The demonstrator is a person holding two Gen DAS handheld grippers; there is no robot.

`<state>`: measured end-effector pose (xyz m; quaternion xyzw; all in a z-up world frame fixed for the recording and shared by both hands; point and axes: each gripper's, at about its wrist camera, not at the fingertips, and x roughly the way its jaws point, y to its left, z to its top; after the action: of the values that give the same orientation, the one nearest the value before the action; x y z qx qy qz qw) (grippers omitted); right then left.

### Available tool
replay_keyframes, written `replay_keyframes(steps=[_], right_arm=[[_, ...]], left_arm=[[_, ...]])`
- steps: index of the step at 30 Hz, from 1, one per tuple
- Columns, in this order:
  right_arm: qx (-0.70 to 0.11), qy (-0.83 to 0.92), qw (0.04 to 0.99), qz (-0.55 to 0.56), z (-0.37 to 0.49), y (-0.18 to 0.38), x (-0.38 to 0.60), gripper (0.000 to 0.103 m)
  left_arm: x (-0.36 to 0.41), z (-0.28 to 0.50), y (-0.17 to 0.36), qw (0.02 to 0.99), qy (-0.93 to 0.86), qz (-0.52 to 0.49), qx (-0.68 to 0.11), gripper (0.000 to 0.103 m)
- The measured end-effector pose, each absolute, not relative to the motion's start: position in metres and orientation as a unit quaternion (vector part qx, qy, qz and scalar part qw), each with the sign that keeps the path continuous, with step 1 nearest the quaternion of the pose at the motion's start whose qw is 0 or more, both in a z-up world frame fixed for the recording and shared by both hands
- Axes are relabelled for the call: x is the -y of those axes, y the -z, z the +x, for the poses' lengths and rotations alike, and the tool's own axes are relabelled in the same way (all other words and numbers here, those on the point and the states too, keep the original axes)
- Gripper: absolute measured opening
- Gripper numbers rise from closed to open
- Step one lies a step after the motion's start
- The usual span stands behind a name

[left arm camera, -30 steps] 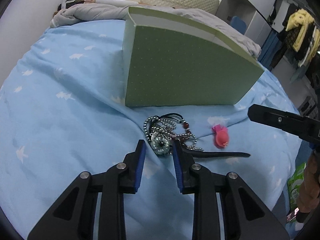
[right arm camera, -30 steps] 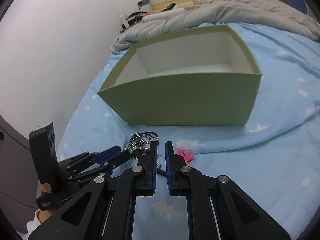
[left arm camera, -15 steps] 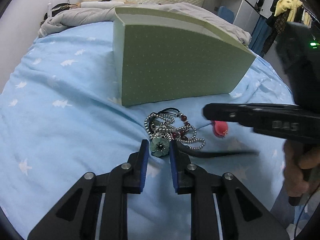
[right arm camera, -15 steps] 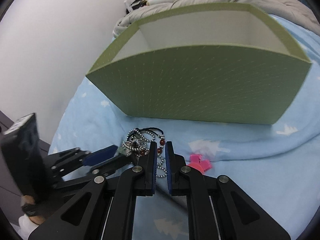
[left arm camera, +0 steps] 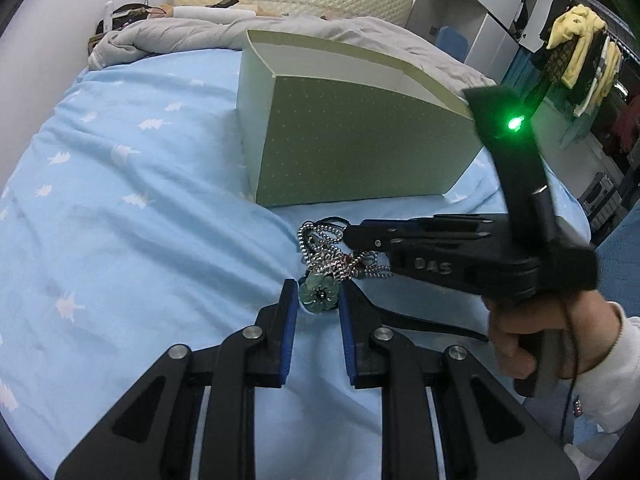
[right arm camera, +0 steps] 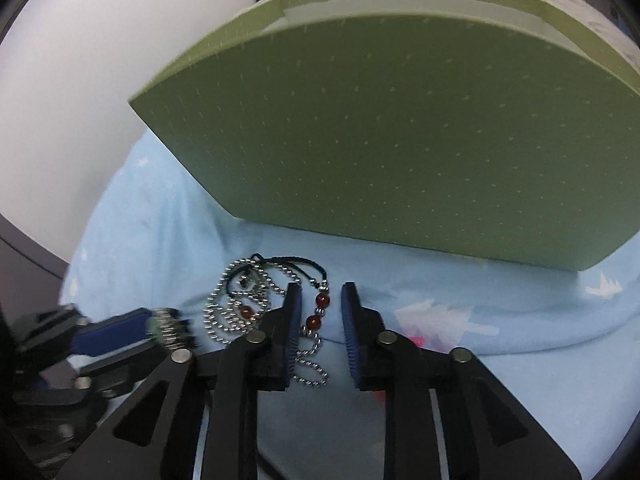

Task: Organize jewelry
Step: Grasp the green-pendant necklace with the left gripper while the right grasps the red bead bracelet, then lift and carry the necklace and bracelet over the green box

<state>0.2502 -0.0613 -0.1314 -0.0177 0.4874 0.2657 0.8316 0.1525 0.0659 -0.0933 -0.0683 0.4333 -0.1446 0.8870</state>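
Observation:
A tangle of jewelry lies on the blue bedsheet in front of a green box [left arm camera: 360,140]: silver bead chains [left arm camera: 320,248], a black cord and red beads [right arm camera: 320,312]. A green flower pendant [left arm camera: 318,294] sits between the fingers of my left gripper [left arm camera: 318,300], whose jaws stand slightly apart around it. My right gripper [right arm camera: 320,308] is open, its tips low over the red-bead strand just before the green box [right arm camera: 400,140]. In the left wrist view it reaches in from the right [left arm camera: 420,248] over the pile.
The open green box stands on the bed, close behind the jewelry. A pink item [right arm camera: 416,338] peeks out under the right finger. A grey blanket [left arm camera: 192,32] and pillows lie at the head of the bed. Clothes [left arm camera: 580,40] hang far right.
My right gripper has moved forward and down over the jewelry and opened wider. My left gripper has closed in around the flower pendant and stayed low on the sheet.

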Motion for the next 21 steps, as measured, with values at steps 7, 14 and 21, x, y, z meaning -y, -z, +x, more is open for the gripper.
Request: replay_keyframes(steps=[7, 14, 21], right_arm=[[-0.467, -0.249, 0.849, -0.016, 0.242, 0.114, 0.071, 0.005], [-0.436, -0.246, 0.866, 0.009, 0.219, 0.073, 0.106, 0.005], [-0.408, -0.245, 0.879, 0.021, 0.190, 0.038, 0.118, 0.005]], left_arm=[[-0.070, 0.148, 0.086, 0.890, 0.139, -0.081, -0.427, 0.021], [-0.072, 0.144, 0.069, 0.898, 0.132, -0.088, -0.410, 0.021], [-0.067, 0.135, 0.051, 0.907, 0.130, -0.077, -0.393, 0.021]])
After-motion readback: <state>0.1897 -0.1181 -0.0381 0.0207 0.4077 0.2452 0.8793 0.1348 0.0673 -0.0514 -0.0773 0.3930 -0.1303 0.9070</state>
